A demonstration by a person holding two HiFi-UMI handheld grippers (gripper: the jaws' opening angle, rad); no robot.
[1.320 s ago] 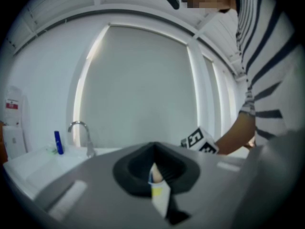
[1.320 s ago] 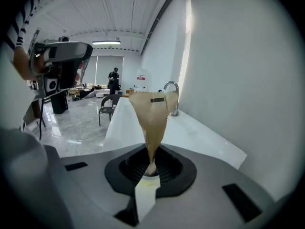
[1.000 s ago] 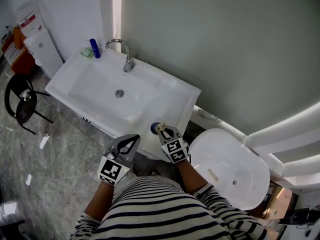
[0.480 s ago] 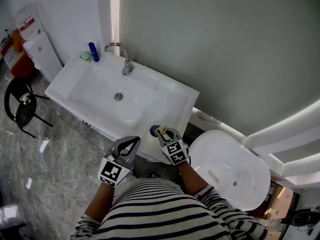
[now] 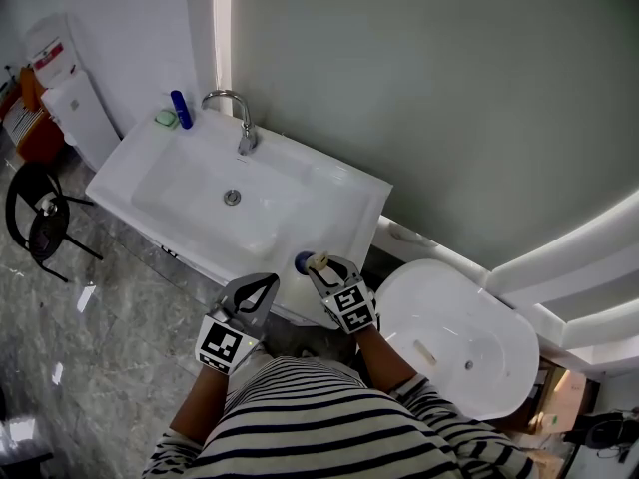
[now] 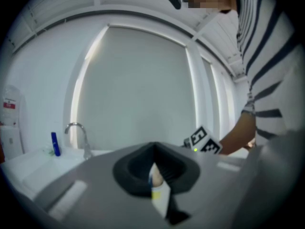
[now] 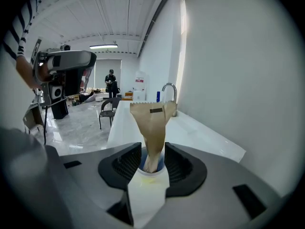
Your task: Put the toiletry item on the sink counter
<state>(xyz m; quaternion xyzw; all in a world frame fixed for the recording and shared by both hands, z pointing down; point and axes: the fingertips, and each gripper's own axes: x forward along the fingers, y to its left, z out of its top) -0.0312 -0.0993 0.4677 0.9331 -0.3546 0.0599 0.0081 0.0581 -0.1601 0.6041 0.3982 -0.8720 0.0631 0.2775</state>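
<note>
Fingers [image 7: 125, 162] of the right gripper [image 7: 152, 152] closed narrow on a tan tube [image 7: 151, 120], one finger on each side of its lower part. The crimped flat end points away from the camera, with a blue part showing at the base between the fingers. The left gripper [image 6: 153, 165] has its fingers together with nothing evident between them. It is held low at the person's front, just beside the right one and short of the worktop [image 5: 344, 203]. In the head view the tube sits at the near edge of the worktop, towards its right end. It is to the right of the basin [image 5: 232, 196] and well apart from the tap [image 5: 237, 118] and the blue bottle [image 5: 181, 109] at the far left corner. The toilet [image 5: 449, 332] lies just to the right of that spot. Cannot tell from any view whether the tube touches the white surface or hangs just above it. Judgement: task late but not finished. The tube has reached the worktop area, while release is not yet done. Left to do: settle the tube onto bare worktop clear of the edge, open the fingers, draw back. Risk noted: so close to the front edge, a tube let go there could roll or tip off.
</note>
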